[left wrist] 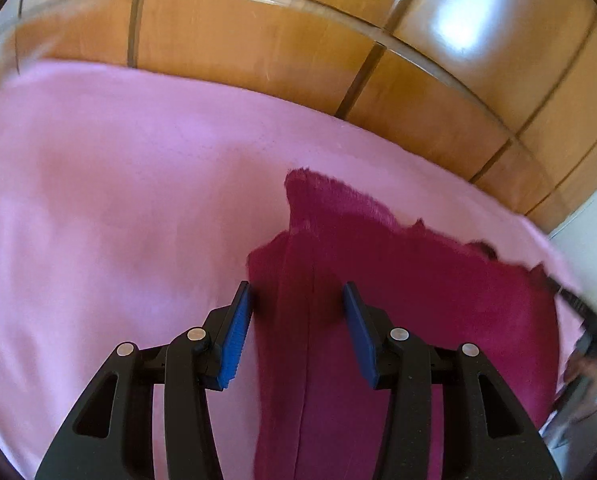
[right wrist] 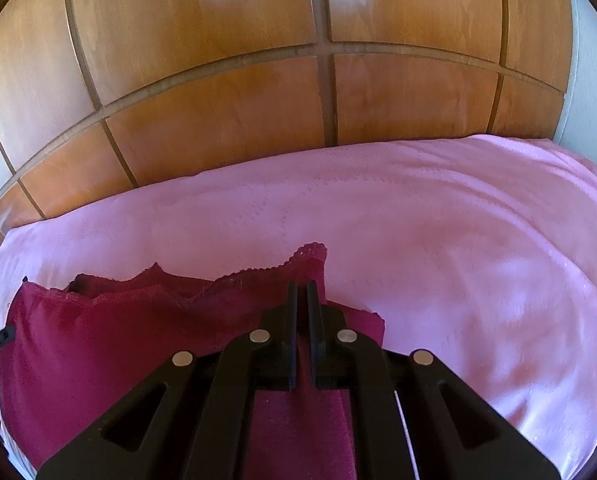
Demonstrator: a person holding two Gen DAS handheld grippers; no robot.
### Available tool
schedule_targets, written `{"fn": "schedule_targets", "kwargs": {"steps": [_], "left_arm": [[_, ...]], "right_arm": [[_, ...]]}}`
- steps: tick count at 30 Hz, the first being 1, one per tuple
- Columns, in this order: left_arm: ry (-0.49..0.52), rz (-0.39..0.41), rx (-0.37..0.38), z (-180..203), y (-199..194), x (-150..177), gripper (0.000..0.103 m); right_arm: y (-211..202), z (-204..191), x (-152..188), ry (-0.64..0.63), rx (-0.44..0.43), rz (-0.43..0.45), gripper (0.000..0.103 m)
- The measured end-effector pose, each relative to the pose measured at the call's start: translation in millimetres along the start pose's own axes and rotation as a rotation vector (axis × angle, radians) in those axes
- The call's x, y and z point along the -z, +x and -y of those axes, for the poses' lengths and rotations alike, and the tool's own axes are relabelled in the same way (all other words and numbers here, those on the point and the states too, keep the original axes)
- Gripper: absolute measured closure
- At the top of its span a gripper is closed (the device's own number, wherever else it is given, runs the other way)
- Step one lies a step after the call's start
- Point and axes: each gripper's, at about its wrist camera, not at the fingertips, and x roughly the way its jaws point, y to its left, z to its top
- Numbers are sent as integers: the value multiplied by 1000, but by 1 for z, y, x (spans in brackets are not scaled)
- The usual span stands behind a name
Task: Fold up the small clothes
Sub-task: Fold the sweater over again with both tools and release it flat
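Observation:
A dark magenta garment (left wrist: 398,280) with a lace-trimmed edge lies on the pink bedspread (left wrist: 118,200). My left gripper (left wrist: 298,300) is open, its blue pads on either side of a folded ridge of the garment's left part. In the right wrist view the garment (right wrist: 118,340) spreads to the left and under the gripper. My right gripper (right wrist: 302,292) is shut on the garment's right edge, with cloth pinched between the black fingers. The right gripper also shows blurred at the far right of the left wrist view (left wrist: 586,320).
A wooden panelled wardrobe (right wrist: 258,80) stands behind the bed. The pink bedspread (right wrist: 478,260) stretches to the right of the garment. A white wall strip (right wrist: 594,60) is at the far right.

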Motion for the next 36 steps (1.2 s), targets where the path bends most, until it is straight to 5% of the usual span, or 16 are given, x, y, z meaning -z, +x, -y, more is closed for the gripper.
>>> {"fn": "schedule_targets", "kwargs": {"steps": [5,14,22,27,31,36], "left_arm": [[16,-2,47,3,11,-11,89],[49,114,-26,19,-1,-4,90],[75,74,-130,27,25,-17,89],[136,101,-223,39,14,-10,82],[147,175,-248,47,-15,6,79],[180,214,-240,59,-41,33,79]], "right_arm": [[-13,0,-2,-15,-6,30,99],[-38,3,-14,5,-1,127,100],[37,18,6,44,127,-55,100],[35,15,6,32,155,-62,99],[3,6,3,12,167,31,58],[-40,-35,13,-48,19,101,51]]}}
